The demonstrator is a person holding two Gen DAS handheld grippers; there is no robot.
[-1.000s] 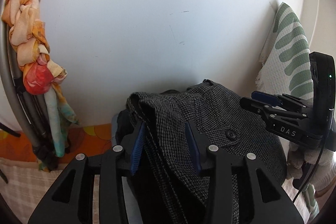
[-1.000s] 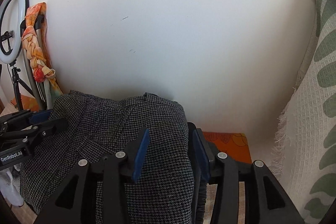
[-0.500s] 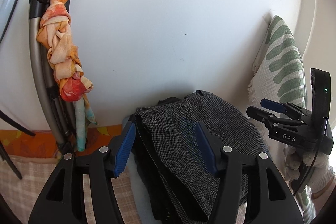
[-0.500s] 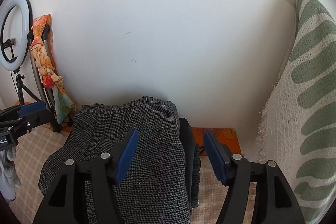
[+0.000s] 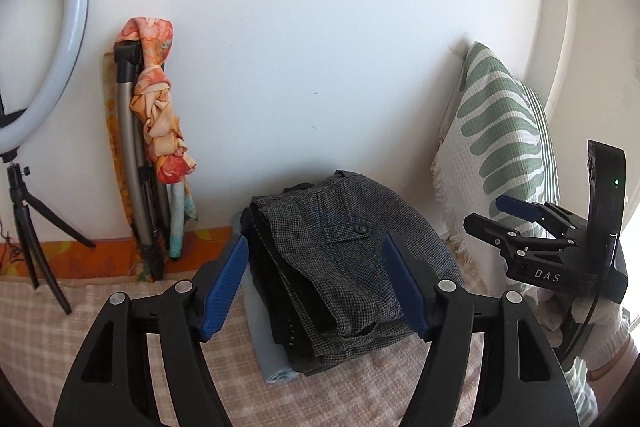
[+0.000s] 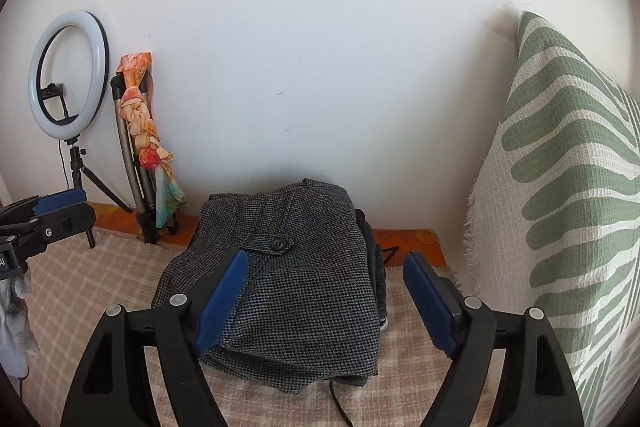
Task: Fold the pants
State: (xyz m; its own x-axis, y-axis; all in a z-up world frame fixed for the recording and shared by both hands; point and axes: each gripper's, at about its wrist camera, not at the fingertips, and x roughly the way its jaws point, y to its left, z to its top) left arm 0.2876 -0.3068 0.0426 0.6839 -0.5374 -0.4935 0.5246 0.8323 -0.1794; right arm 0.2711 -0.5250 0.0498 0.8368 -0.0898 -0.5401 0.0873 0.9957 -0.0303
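Grey houndstooth pants (image 5: 344,259) (image 6: 296,275) lie folded on top of a small pile of folded clothes, on the checked bed cover by the white wall. My left gripper (image 5: 316,283) hovers in front of the pile with its jaws opening; its blue pads stand either side of the pants without touching them. My right gripper (image 6: 332,295) is likewise drawn back and opening, nothing pressed between its pads. Each gripper shows in the other's view, the right gripper (image 5: 520,215) at the right edge and the left gripper (image 6: 52,207) at the left edge.
A green-patterned pillow (image 5: 500,147) (image 6: 568,195) leans at the right. A ring light on a tripod (image 6: 68,75) (image 5: 36,67) and a folded stand wrapped in orange cloth (image 5: 156,131) lean on the wall at the left. A pale blue garment (image 5: 264,339) lies lowest in the pile.
Both grippers let go of the pants, opened wider and pulled back and up from the pile. The folded pants now lie still on the stack.
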